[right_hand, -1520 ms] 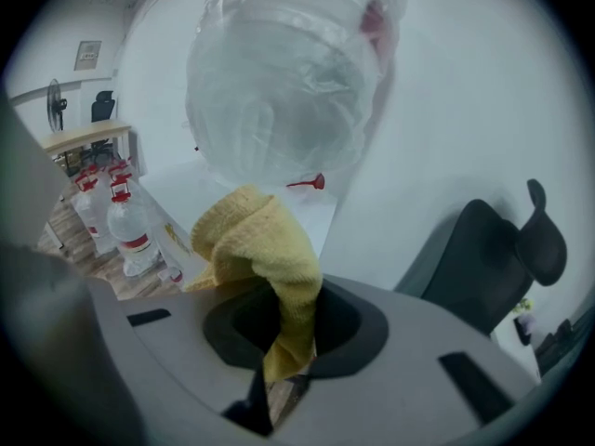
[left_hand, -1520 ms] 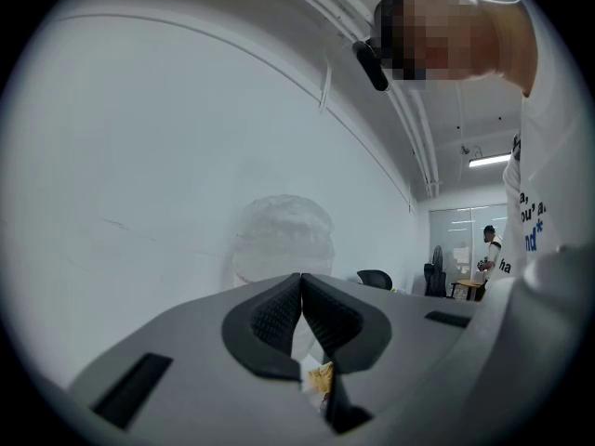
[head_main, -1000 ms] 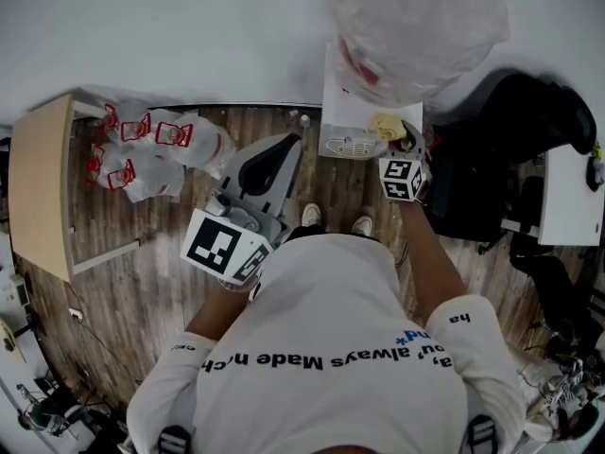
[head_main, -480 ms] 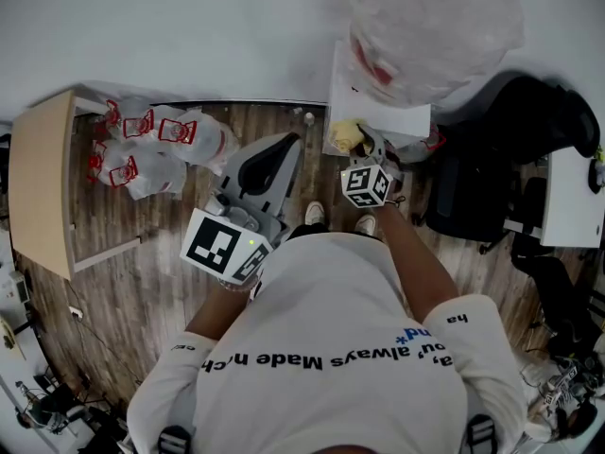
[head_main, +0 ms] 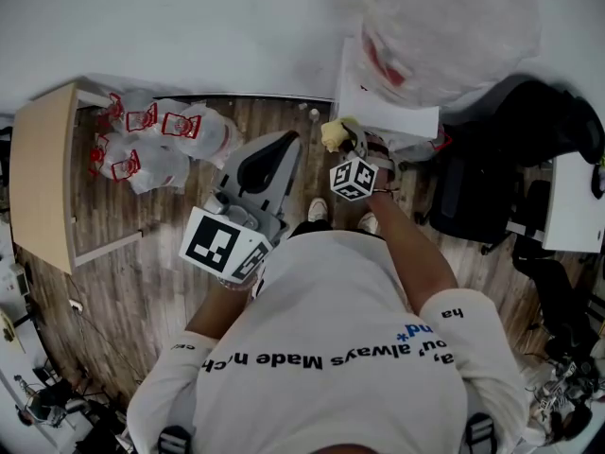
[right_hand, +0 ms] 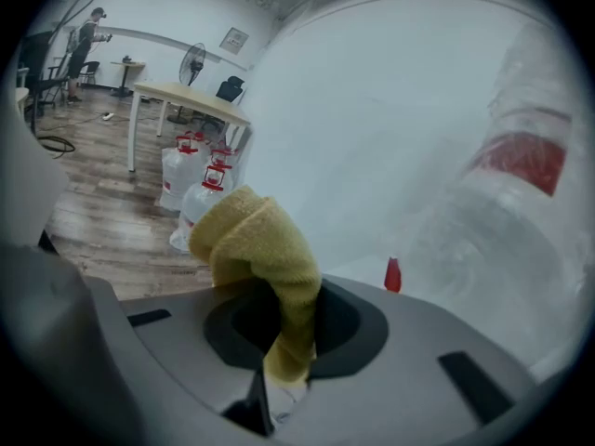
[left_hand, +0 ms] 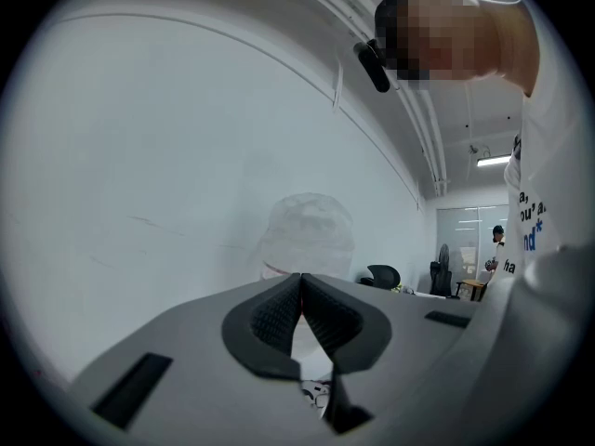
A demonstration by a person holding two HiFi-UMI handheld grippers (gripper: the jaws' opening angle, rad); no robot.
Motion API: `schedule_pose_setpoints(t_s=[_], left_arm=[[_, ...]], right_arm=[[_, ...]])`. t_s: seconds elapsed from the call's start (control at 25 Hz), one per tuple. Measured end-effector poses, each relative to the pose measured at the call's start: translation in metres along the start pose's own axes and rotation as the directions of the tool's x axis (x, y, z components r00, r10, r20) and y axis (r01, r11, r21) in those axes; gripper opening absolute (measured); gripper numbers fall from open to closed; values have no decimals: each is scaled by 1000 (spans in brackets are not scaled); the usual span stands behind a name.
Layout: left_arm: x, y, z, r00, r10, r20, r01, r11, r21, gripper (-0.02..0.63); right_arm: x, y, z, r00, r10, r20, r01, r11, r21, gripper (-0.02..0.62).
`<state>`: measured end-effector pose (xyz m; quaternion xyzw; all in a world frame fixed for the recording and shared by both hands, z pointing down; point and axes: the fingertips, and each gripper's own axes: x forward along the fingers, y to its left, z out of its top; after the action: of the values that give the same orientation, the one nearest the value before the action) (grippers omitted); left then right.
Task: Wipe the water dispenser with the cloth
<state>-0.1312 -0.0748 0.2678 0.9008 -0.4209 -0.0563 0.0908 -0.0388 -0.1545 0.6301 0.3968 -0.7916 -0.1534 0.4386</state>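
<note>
Our right claw (right_hand: 284, 337) pinches the yellow cloth (right_hand: 260, 240), bunched above the jaws, at the near-left corner of the water dispenser (head_main: 383, 112), below its inverted bottle (right_hand: 507, 212). We cannot tell whether cloth and dispenser touch. Our left claw (left_hand: 299, 309) is closed on nothing, aimed toward the white wall (left_hand: 186, 156).

The white shirt (head_main: 331, 348) carries a line of black print, seen upside down from the head view; only "always Made" reads clearly. "ha" stands on its right sleeve (head_main: 461, 322), with blue "nd*" just beside. Red labels on the big bottle (head_main: 444, 26) atop the water dispenser (head_main: 383, 112) and on the small bottles (head_main: 161, 135) far left are too small to read
</note>
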Motion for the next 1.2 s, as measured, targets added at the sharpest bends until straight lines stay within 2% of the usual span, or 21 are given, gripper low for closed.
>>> schedule_pose_setpoints(t_s=[0.24,0.48,0.72,1.2], left_arm=[[2,6,0,1000,6,-4,-6,1000,-3,20],[8,7,-1,1000,13,-8,-14,1000,-1,20],[13,4,1,1000,16,-6,-16,1000,2,20],[21,-11,2,1000,8,-4,-8,1000,8,20]], right_arm=[[20,16,-8,998,58,-36,-63,986,-156,58],[28,26,-21,994,93,-58,-107,943,-314,58],[27,26,-28,994,91,-66,-109,926,-363,58],[15,16,-51,995,75,-70,-95,922,-375,58]])
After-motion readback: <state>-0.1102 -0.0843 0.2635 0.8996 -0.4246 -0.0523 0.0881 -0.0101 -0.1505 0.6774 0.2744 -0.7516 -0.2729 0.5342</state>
